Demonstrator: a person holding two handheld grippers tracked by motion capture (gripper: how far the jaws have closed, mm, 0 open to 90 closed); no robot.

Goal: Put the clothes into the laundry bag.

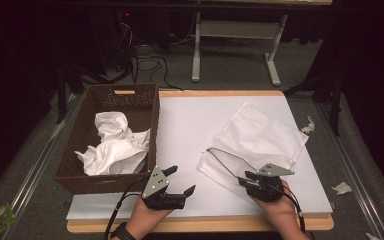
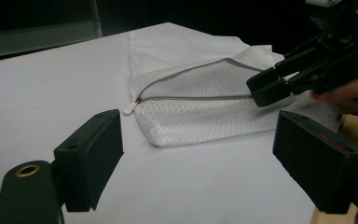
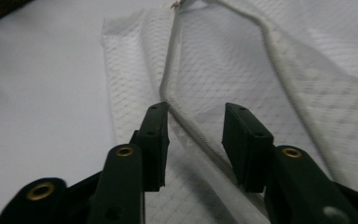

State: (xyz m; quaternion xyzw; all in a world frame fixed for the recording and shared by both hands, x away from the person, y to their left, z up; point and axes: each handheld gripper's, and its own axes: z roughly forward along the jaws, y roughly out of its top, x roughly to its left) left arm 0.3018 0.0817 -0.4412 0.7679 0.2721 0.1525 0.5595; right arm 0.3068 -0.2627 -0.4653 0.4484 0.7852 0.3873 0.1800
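Note:
A white mesh zip bag (image 1: 260, 140) lies flat on the right half of the white table top (image 1: 190, 125), its zipper (image 2: 191, 98) undone and its mouth gaping. My right gripper (image 1: 247, 180) is at the bag's near edge, jaws open. One side of the zipper tape (image 3: 186, 121) runs between its pads without being pinched. In the right gripper view the mesh (image 3: 242, 70) spreads out ahead of that gripper (image 3: 196, 140). My left gripper (image 1: 181, 180) hovers open over bare table to the left of the bag, with nothing between its jaws (image 2: 200, 158). The zipper pull (image 2: 129, 108) sits at the bag's left corner.
A brown wicker basket (image 1: 152, 120) stands at the table's left with crumpled white cloth (image 1: 112, 145) inside. The table's wooden front edge (image 1: 200, 225) lies just below both hands. Paper scraps (image 1: 341, 188) lie on the floor to the right.

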